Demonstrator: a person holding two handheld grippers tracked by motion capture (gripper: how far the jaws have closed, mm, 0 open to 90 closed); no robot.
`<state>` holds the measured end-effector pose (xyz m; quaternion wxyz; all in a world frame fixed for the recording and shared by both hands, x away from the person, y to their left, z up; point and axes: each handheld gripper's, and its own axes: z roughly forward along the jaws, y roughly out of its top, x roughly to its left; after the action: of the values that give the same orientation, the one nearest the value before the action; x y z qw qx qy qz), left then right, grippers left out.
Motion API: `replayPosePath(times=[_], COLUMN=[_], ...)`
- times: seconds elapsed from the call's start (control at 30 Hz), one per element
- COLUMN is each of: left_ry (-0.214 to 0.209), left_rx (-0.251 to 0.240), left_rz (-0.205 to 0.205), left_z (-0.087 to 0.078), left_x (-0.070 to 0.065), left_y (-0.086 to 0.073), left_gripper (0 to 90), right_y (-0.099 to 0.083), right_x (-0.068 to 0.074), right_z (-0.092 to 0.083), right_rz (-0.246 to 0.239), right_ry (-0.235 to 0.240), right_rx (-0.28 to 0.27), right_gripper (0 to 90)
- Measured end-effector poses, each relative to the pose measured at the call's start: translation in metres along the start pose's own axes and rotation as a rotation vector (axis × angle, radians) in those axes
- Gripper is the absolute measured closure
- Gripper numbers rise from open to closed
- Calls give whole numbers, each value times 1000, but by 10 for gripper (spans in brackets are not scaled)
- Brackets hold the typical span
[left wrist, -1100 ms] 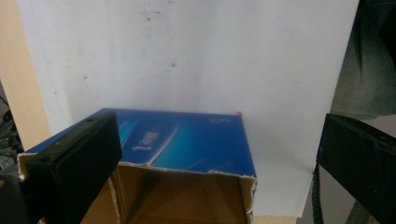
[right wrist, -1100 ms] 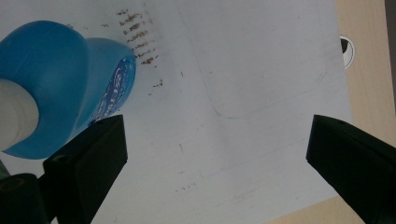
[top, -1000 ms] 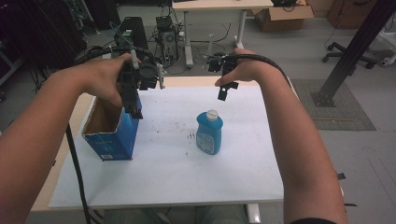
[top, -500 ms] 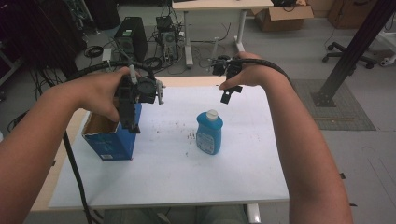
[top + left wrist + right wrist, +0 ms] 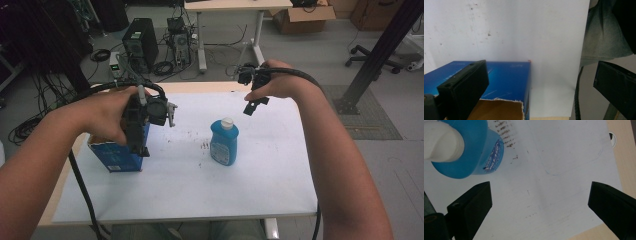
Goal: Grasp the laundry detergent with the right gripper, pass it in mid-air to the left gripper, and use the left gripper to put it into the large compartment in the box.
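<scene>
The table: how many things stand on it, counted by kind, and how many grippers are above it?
Blue bottle with white cap: 1
Blue cardboard box, open top: 1
Grippers, both open: 2 (left gripper, right gripper)
Total: 4

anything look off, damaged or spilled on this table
The blue box at the table's left edge has a ragged, torn rim on its open top, so it was ripped open rather than neatly unsealed. Dark specks mark the white table cover beside the upright blue bottle; nothing looks spilled.
</scene>
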<state>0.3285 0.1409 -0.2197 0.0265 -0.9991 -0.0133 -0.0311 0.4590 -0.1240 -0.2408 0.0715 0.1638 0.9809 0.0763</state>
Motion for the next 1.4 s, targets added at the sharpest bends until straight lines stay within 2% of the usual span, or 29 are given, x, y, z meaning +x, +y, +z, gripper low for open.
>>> replayPosePath(times=[0.23, 0.53, 0.67, 0.83, 0.9, 1.0, 1.4], left_ry=[1, -3, -4, 4, 2, 3, 8], left_rx=[3, -2, -2, 7, 8, 7, 6], left_rz=[7, 11, 8, 3, 14, 17, 19], left_z=[1, 3, 3, 5, 5, 5, 6], left_x=[-5, -10, -11, -12, -13, -12, -14], left_y=[0, -1, -2, -2, -2, -3, -5], left_gripper=[3, 2, 2, 2, 3, 3, 2], right_y=[-11, -27, -34, -42, -47, -51, -68], right_x=[6, 17, 22, 29, 34, 38, 48], right_z=[1, 6, 8, 12, 13, 17, 34], right_rz=[-7, -31, -33, -36, -42, -48, -22], right_ry=[-2, -17, -15, -13, 1, 8, 30], right_rx=[5, -30, -72, -87, -123, -136, -170], right_gripper=[54, 49, 47, 47, 46, 46, 45])
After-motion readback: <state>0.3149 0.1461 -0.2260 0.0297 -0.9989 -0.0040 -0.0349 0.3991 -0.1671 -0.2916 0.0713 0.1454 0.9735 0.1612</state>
